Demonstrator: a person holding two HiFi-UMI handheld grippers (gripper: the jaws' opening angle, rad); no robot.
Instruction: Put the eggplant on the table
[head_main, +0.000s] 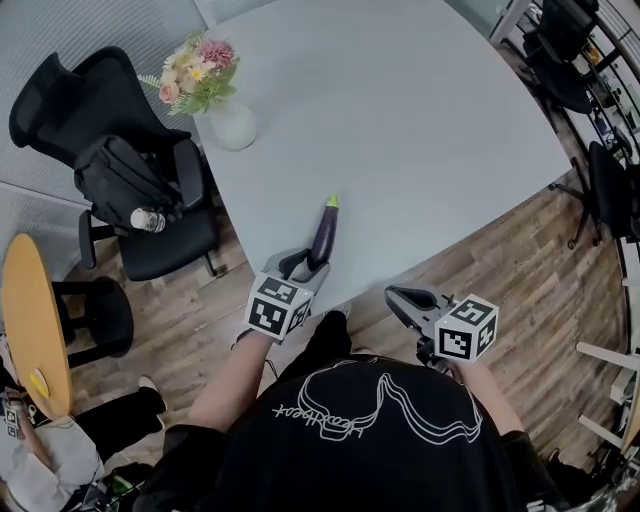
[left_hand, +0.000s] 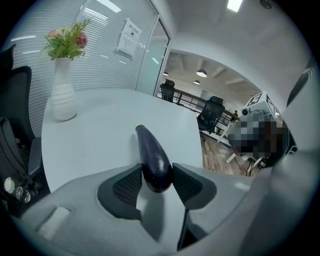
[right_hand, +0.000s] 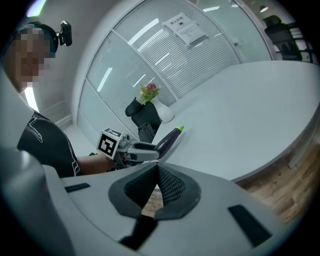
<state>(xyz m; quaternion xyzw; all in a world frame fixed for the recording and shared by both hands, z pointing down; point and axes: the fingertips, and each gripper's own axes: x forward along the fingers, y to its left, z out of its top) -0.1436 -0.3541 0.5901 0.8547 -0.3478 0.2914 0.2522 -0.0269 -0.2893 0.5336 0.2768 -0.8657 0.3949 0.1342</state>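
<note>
The eggplant is clamped at its fat end between the pads of the left hand-held gripper, stem tip pointing away across the worktop. In the left gripper view both pads press on the eggplant's dark skin, and the left hand-held gripper covers its rounded end from below. In the head view that end is hidden behind the jaws. We cannot tell whether the eggplant touches the worktop or hangs just above it: its underside shows in no view, and the right gripper view only shows the eggplant slanting upward over the pale surface.

The right hand-held gripper sits off the worktop, over the floor, just beside the near edge. Its pads meet at the tips with nothing between them.

The eggplant lies near the curved near edge, close to our left corner. Beyond it the worktop spreads bare and wide; its far side is cut off by the top of the head view. Only a vase of flowers stands on it, at the left edge, well apart from the eggplant. A black chair with a bag stands just beside that edge. Our own torso hides the floor beneath both hands.
</note>
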